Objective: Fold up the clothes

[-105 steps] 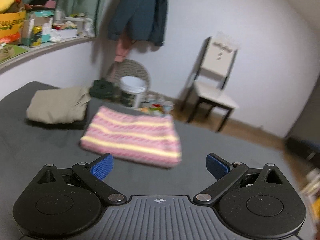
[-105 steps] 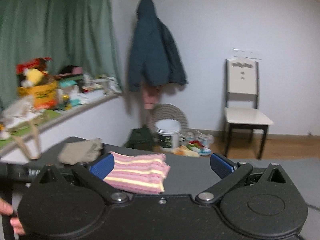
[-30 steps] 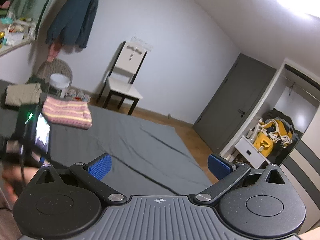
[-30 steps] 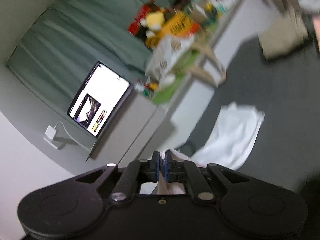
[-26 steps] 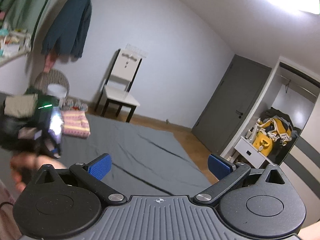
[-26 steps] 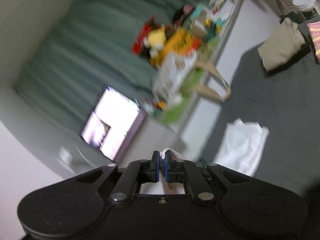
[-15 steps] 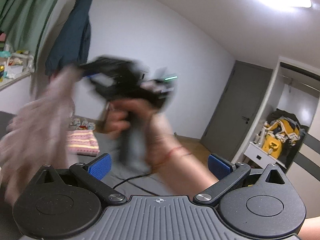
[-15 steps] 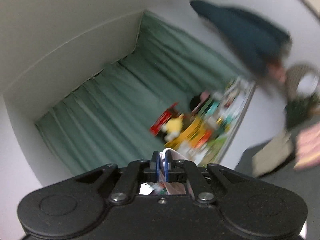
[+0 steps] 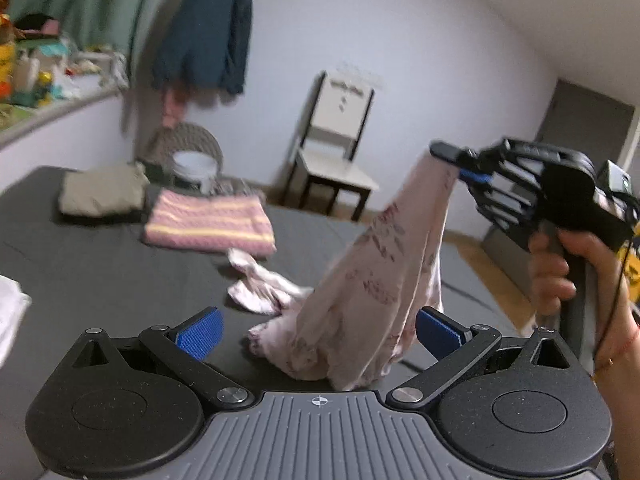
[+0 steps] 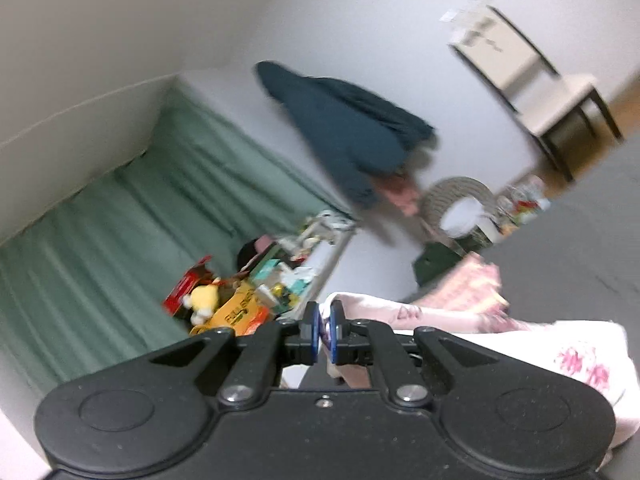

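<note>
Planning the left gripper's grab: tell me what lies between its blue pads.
In the left wrist view, the hanging pale pink printed garment fills the gap of the open left gripper; the right gripper pinches its top.

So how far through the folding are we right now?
Two pieces look done: the striped pink garment and the beige one lie folded on the dark bed. In hand: the right gripper pinches a corner of the pale pink printed garment, lifted and unfolded. The left gripper is open. That garment remains to be folded.
</note>
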A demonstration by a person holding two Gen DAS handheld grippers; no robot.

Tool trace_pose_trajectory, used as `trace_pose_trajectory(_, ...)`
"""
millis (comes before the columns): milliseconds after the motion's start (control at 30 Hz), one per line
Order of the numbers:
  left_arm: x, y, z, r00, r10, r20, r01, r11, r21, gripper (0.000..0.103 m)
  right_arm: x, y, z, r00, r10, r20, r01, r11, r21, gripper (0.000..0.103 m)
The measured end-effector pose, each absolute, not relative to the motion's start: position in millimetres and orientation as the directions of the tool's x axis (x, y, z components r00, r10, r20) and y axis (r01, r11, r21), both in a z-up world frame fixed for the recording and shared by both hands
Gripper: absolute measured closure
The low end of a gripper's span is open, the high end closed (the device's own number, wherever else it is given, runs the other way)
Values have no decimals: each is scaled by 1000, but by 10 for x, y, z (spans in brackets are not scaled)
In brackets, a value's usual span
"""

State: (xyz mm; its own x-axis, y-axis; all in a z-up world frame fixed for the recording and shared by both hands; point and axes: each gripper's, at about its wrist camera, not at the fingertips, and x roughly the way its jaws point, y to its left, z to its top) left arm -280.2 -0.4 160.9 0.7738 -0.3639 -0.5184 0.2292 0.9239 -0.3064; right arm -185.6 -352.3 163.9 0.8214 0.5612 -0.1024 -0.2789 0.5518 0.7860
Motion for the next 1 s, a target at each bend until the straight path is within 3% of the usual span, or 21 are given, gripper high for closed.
trace_pose_trajectory(167,-2586,-400,1450,780,-356,-515,247,931,-270,0,-1902,-3758,1400,829,554,-68,-271,506,819,97)
trace_pose_trajectory(500,-2402,-1189,888,719,-457,-524,345,889,-302,0,-2265,-4062,1444,789,612,52,-398,445,803,97)
trace_pose_trajectory(733,-2418,-1464,721,749,-490,-446,405,871,-278,0,-2365,-4208,1509,785,616,59,-412,449,793,97)
trace_pose_trajectory(1000,-2244,-1451,561,705,-394,-590,258,917,-303,0,-2348,-4155,1447,776,629,56,-405,429,807,97)
